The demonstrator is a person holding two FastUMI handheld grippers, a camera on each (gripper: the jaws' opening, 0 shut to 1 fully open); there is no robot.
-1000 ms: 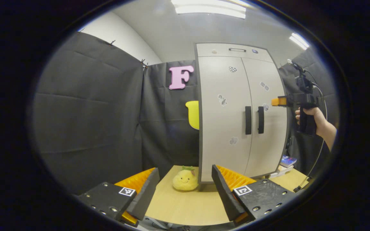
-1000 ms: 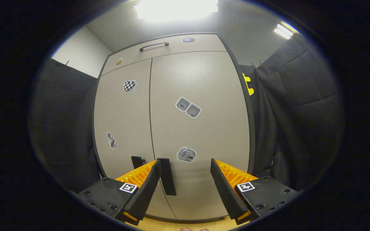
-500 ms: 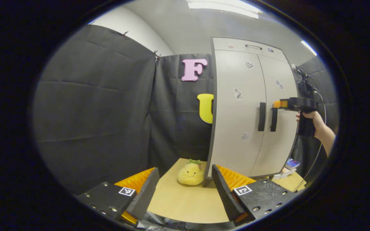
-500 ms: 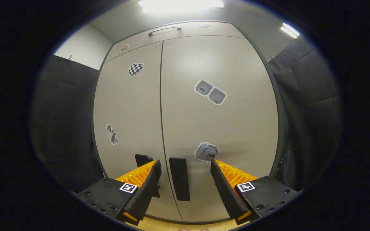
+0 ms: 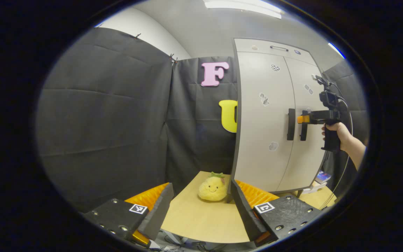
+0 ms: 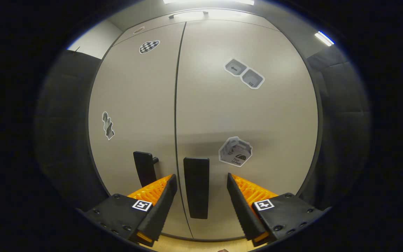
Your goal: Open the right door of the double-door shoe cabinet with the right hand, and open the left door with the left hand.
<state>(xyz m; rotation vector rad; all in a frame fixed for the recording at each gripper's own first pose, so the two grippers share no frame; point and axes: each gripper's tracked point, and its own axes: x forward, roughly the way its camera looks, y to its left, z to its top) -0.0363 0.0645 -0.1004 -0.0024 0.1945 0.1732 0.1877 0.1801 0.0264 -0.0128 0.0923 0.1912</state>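
Observation:
A pale grey shoe cabinet (image 5: pixel 271 115) stands on the wooden table, both doors closed. In the right gripper view the right door (image 6: pixel 247 115) and left door (image 6: pixel 138 105) are close up. The right door's black vertical handle (image 6: pixel 196 187) sits between the fingers of my open right gripper (image 6: pixel 200 196), not pressed by them. The left door's handle (image 6: pixel 144 168) is just to its left. In the left gripper view my right gripper (image 5: pixel 303 119), held by a hand (image 5: pixel 338 131), reaches the right handle (image 5: pixel 303 125). My left gripper (image 5: pixel 201 206) is open and empty, well back from the cabinet.
A yellow plush toy (image 5: pixel 212 188) sits on the table (image 5: pixel 198 220) by the cabinet's left corner. Books (image 5: pixel 322 176) lie beside the cabinet's right side. Black cloth walls close in on the left and behind. A cable hangs from the right gripper.
My right gripper has moved in toward the cabinet until the right handle lies between its fingers. My left gripper's view has swung leftward, shifting the cabinet to the right.

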